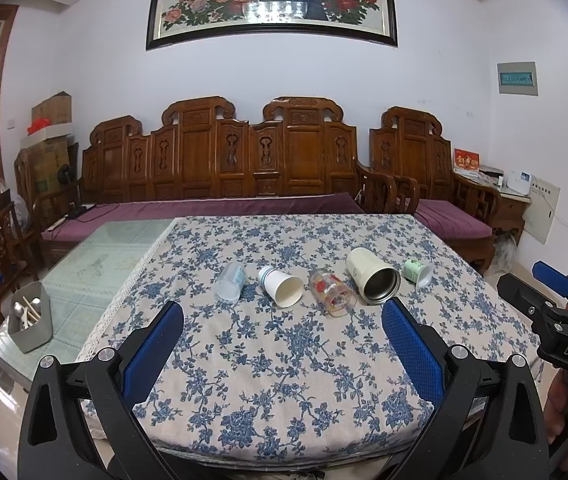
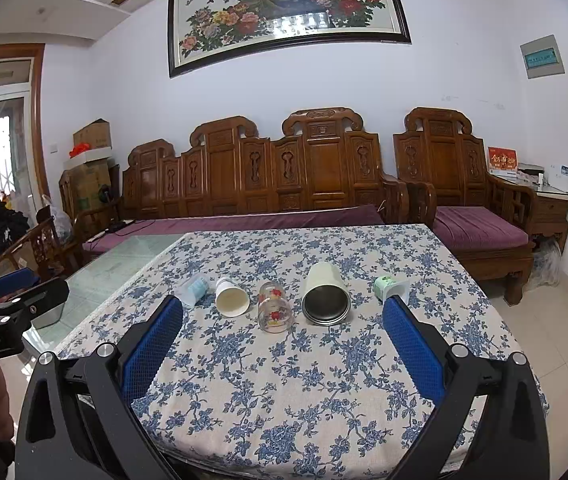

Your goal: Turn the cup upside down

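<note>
Five cups (image 1: 372, 276) lie sideways; right tool (image 2: 283, 332) partly cropped.

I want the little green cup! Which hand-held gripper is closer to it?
Right. The right hand-held gripper has the green cup just past one fingertip; the left hand-held gripper sits farther left.

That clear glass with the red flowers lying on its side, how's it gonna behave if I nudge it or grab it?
The flowered glass lies on its side, so a nudge would probably roll it across the tablecloth. It looks smooth, hard and likely slippery and breakable; grip firmly.
</note>
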